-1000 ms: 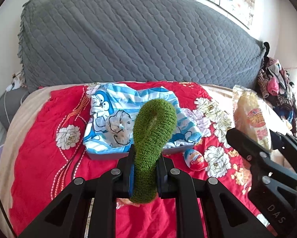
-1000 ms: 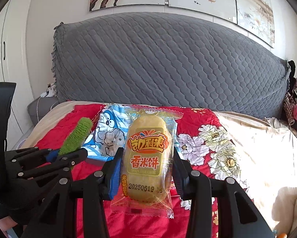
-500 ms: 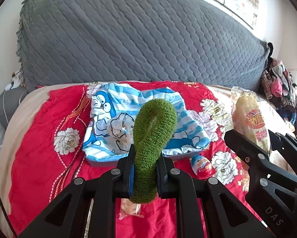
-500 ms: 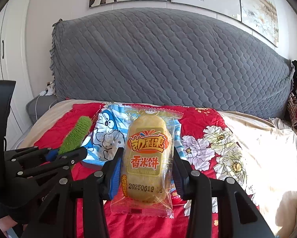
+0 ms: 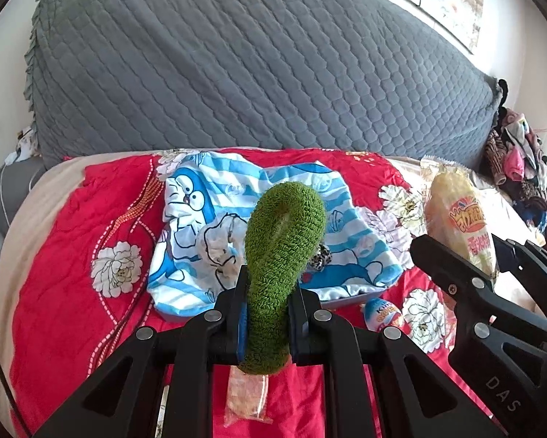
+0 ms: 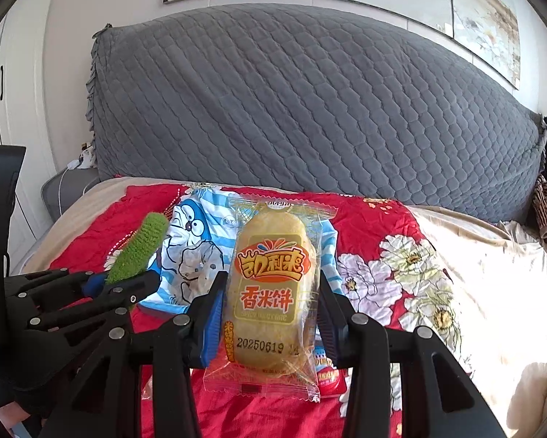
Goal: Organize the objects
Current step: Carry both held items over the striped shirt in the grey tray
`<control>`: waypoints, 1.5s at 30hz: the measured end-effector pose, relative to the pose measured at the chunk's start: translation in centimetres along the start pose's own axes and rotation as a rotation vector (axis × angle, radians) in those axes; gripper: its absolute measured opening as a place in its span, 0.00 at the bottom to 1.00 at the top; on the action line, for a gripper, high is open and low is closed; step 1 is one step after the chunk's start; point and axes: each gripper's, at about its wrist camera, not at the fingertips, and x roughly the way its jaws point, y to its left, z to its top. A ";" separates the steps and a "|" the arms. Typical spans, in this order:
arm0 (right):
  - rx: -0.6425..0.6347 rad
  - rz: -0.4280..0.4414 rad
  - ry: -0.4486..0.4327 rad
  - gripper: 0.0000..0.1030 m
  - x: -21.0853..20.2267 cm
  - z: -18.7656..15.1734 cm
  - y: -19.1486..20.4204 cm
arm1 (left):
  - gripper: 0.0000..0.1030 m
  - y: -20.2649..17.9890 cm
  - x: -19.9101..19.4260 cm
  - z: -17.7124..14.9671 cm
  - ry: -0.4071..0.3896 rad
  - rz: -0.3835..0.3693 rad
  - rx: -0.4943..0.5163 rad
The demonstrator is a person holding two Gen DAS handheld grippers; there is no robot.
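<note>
My left gripper (image 5: 268,303) is shut on a green fuzzy hair band (image 5: 280,252), held upright above the bed; the band also shows in the right wrist view (image 6: 138,248). My right gripper (image 6: 270,314) is shut on a yellow rice-cracker packet (image 6: 270,292), held upright; the packet also shows at the right of the left wrist view (image 5: 459,222). A blue-and-white cartoon-print box (image 5: 215,226) lies ahead on the red floral bedspread (image 5: 72,292), with a white item and a leopard-print item in it.
A chocolate egg (image 5: 381,314) lies on the spread by the box's near right corner. A small clear snack packet (image 5: 246,394) lies below my left gripper. A grey quilted headboard (image 5: 237,73) stands behind. Clothes (image 5: 518,153) pile at the far right.
Both grippers have moved slightly forward toward the box with their objects still held. The box looks larger and lower in view.
</note>
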 end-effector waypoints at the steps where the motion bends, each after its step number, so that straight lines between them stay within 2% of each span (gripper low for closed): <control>1: 0.000 0.000 -0.001 0.43 0.2 0.1 0.1 | 0.16 0.1 0.2 0.1 -0.001 -0.001 0.000; 22: -0.007 0.013 0.014 0.43 4.9 1.7 -0.3 | 0.16 0.4 4.9 1.7 0.018 0.016 0.004; 35: -0.012 0.010 0.036 0.43 7.8 1.5 -1.0 | 0.16 1.3 7.7 2.3 0.032 0.018 -0.023; 45: -0.001 0.007 0.088 0.43 10.7 0.4 -1.6 | 0.16 2.2 10.1 2.1 0.061 0.040 -0.026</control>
